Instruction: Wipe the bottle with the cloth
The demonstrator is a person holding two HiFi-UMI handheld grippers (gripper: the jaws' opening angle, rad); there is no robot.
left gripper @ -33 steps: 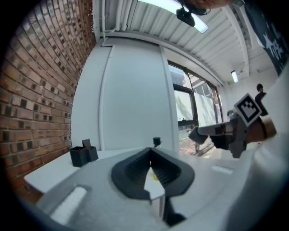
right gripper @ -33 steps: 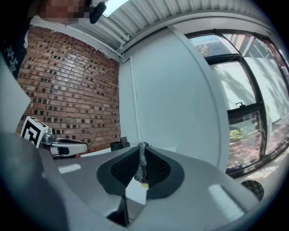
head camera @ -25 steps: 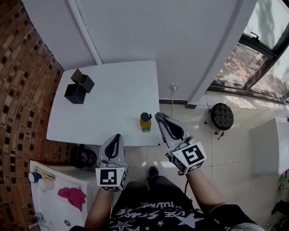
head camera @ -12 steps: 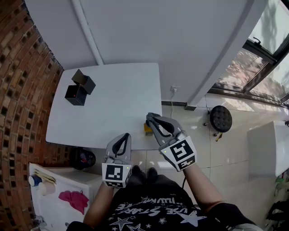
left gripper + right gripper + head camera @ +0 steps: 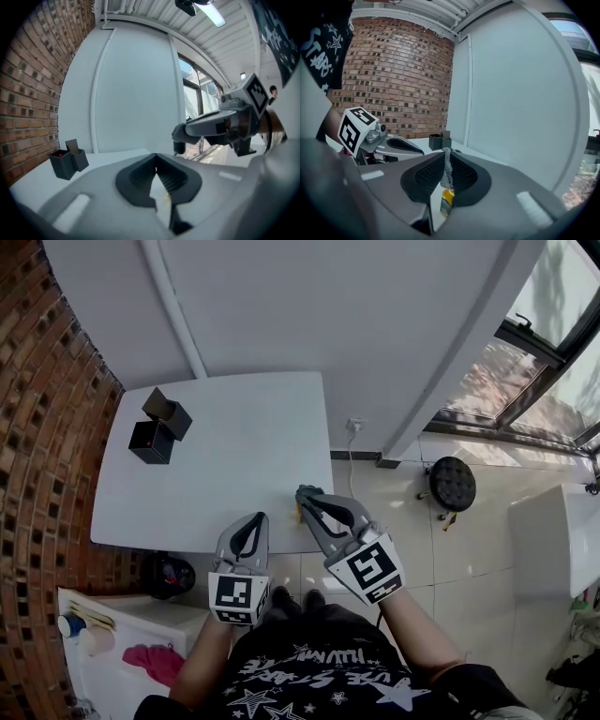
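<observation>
Right gripper pinches a grey cloth over the yellow bottle near the table's five-o'clock corner. The left gripper is closed and empty. Cloth contact is unclear. A sideways wipe could topple the unsteadied bottle over the edge.

Left wall: built of red brick.
Floor: laid with pale tiles.
Table: white, set against back wall.

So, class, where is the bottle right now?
In the right gripper view the bottle stands on the white table's near right edge, directly under the right gripper.
</observation>
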